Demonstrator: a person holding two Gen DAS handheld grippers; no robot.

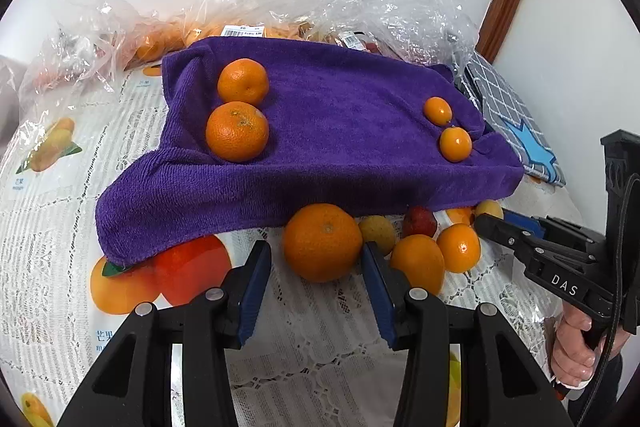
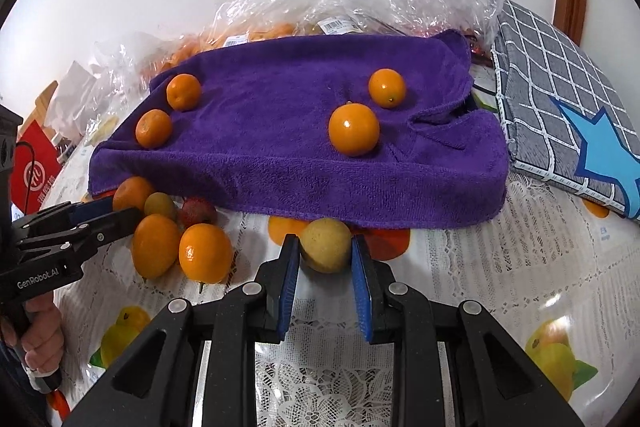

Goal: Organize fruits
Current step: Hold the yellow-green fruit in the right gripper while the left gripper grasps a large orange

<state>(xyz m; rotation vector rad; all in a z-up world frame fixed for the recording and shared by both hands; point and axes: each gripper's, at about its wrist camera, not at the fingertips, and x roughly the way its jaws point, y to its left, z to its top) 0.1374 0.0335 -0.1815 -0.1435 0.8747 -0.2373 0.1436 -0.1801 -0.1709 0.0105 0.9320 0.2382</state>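
Your left hand-held gripper [image 1: 316,287] sits at lower centre of its own view, jaws partly open around a large mandarin [image 1: 322,242] on the tabletop [image 1: 48,227]. Whether the pads press on the fruit or only bracket it cannot be told from here.

On the purple towel [image 1: 340,131] above, the sorting looks well begun: two mandarins [image 1: 243,81] sit touching at the towel's left, and two kumquats [image 1: 438,111] sit close together at its right.

Right of the large mandarin, a loose cluster waits on the tabletop just below the towel's edge: a yellow-green fruit [image 1: 378,229], a red fruit [image 1: 419,221] and more kumquats [image 1: 459,247].

In the right wrist view, your right hand-held gripper [image 2: 325,263] at lower centre is closed on a yellow fruit [image 2: 326,245], pads against its sides, just below the towel's front edge.

Bagged fruit [image 1: 168,39] lies behind the towel at upper left, under crumpled plastic.

By this showing, four pieces are placed and at least seven remain off the towel, two of them at your grippers. The yellow and red kinds have no group on the towel yet.
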